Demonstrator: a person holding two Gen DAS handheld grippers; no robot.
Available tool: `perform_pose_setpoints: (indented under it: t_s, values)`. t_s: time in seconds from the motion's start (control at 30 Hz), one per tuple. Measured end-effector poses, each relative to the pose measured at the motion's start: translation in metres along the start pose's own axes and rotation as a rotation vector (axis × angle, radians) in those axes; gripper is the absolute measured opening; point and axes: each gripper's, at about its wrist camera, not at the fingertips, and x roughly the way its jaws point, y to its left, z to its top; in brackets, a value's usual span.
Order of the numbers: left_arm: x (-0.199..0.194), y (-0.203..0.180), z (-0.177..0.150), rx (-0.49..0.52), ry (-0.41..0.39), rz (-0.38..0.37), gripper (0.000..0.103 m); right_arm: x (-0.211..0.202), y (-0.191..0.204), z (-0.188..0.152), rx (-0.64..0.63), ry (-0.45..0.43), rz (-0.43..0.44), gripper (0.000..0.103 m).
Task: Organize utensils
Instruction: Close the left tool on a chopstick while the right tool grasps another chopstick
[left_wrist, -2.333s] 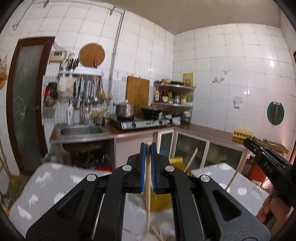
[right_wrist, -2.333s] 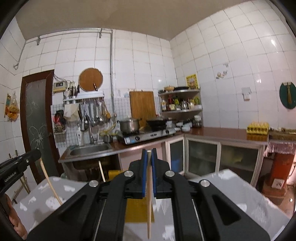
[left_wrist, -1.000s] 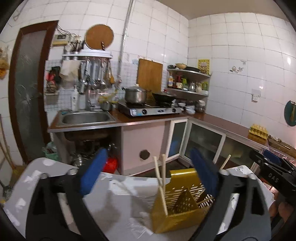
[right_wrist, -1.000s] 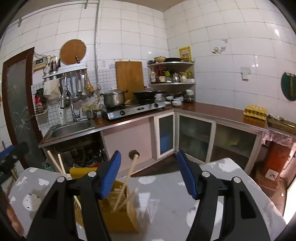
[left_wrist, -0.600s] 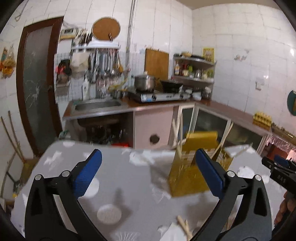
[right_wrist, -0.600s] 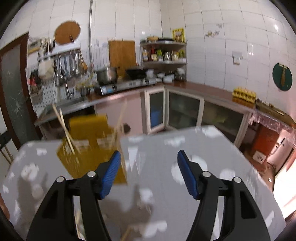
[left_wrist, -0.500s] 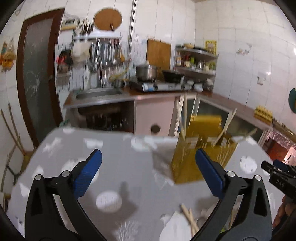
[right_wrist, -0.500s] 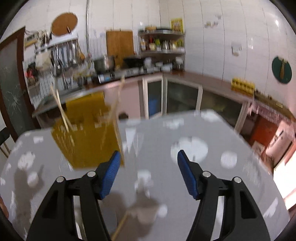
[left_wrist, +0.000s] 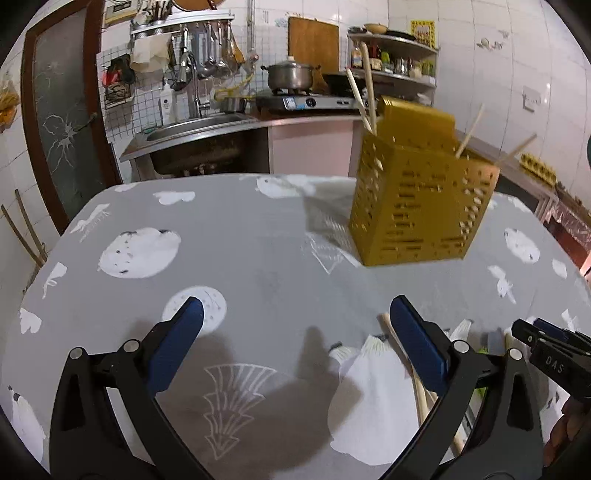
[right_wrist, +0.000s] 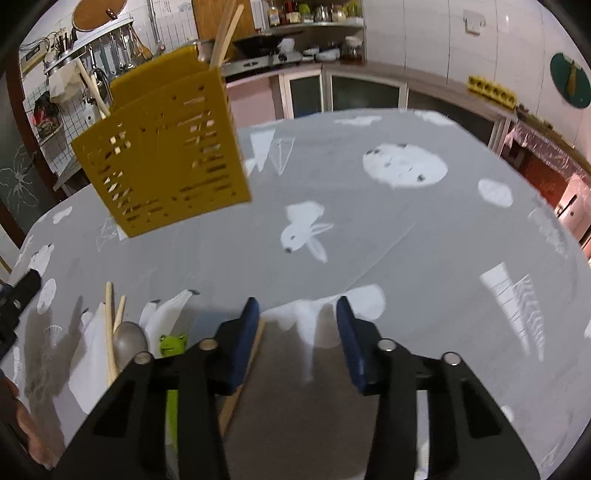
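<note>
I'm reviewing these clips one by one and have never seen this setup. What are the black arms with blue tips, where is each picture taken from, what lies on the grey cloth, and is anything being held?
There is no robot here. A person holds a hand tool with a two-finger claw in each hand, and a wide-angle camera on each tool looks forward along its blue-padded fingers. One picture comes from the left claw, the other from the right claw.

On the table with its grey patterned cloth stands a yellow slotted utensil holder with several chopsticks sticking out of it. Nearer the claws lie loose chopsticks, a metal spoon and a green frog-headed utensil.

Nothing is held. The left claw is wide open. The right claw's jaws are closing with nothing between them; a wooden stick lies just beside and under its left finger.
</note>
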Motion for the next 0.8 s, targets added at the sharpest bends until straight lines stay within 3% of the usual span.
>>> perform_pose_setpoints:
  t_s: [0.27, 0.4, 0.63, 0.8]
  values:
    - [0.01, -0.012, -0.003, 0.0, 0.036, -0.01, 0.098, 0.011, 0.014, -0.004, 0.01, 0.052, -0.014, 0.025]
    - [0.019, -0.019, -0.004, -0.01, 0.074, -0.032, 0.098, 0.013, 0.019, -0.002, 0.001, 0.064, 0.005, 0.008]
    - [0.038, -0.035, -0.008, 0.017, 0.143, -0.046, 0.093, 0.011, 0.022, -0.002, -0.092, 0.047, 0.03, 0.007]
    - [0.047, -0.045, -0.01, 0.023, 0.184, -0.09, 0.075, 0.01, 0.01, 0.003, -0.077, 0.05, 0.057, 0.007]
